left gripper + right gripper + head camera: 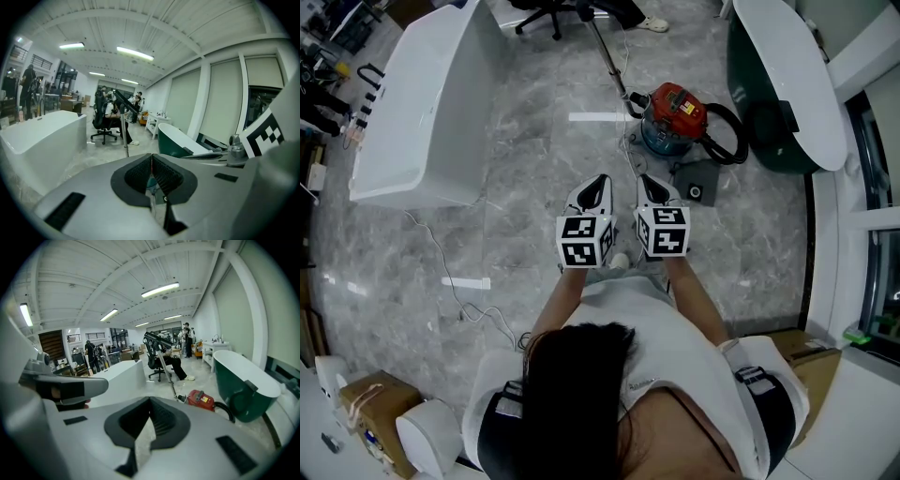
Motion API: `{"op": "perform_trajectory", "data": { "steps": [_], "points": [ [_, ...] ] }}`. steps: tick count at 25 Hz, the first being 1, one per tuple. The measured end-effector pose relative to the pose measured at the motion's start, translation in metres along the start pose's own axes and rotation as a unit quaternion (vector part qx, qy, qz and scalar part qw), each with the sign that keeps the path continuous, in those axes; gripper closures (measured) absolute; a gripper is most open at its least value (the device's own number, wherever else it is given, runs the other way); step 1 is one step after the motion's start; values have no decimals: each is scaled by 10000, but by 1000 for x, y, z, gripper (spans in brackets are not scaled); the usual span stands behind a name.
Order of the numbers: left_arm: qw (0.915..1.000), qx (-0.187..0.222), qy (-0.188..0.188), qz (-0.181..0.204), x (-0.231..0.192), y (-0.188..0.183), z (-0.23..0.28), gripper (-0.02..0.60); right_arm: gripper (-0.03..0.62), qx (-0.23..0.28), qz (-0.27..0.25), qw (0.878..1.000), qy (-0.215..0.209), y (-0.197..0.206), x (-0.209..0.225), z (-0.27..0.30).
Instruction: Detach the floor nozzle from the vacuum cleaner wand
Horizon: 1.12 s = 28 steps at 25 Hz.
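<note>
Large open-plan indoor hall of a workshop or test-studio kind. A polished grey stone-pattern floor [534, 178] is seen across the head view. A white freestanding bathtub [412, 112] is set at upper left and a dark green bathtub [769, 155] at upper right. A red canister vacuum cleaner [677, 111] is placed between them. An office chair [546, 13] is shown at the top edge and cardboard boxes [370, 412] at lower left. A white beamed ceiling [140, 28] with strip lights [160, 289], tall blind-covered windows [225, 103] and distant persons [186, 338] are shown in the gripper views.
</note>
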State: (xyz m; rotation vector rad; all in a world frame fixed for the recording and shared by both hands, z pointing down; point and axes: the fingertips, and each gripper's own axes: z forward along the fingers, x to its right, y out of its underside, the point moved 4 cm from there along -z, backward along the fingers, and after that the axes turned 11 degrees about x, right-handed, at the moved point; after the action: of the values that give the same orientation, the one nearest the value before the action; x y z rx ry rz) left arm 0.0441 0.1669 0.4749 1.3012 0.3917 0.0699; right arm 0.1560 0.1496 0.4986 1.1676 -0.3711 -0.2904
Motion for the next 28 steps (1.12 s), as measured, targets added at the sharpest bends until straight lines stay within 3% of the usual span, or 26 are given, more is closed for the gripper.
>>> {"op": "perform_trajectory", "data": {
  "steps": [7, 13, 19, 28],
  "points": [
    [9996, 150, -242, -20, -16, -10, 2, 574, 579, -54, 10, 10000, -41, 6, 4, -1],
    [9998, 81, -195, 8, -13, -6, -3, 574, 579, 196, 157, 9993, -291, 1, -6, 1],
    [9996, 223, -164, 37, -17, -15, 2, 574, 579, 248, -36, 9990, -359, -5, -9, 5],
    [9997, 213, -87, -94, -28, -12, 23, 574, 579, 256, -190, 9994, -163, -8, 0, 20]
  ]
}}
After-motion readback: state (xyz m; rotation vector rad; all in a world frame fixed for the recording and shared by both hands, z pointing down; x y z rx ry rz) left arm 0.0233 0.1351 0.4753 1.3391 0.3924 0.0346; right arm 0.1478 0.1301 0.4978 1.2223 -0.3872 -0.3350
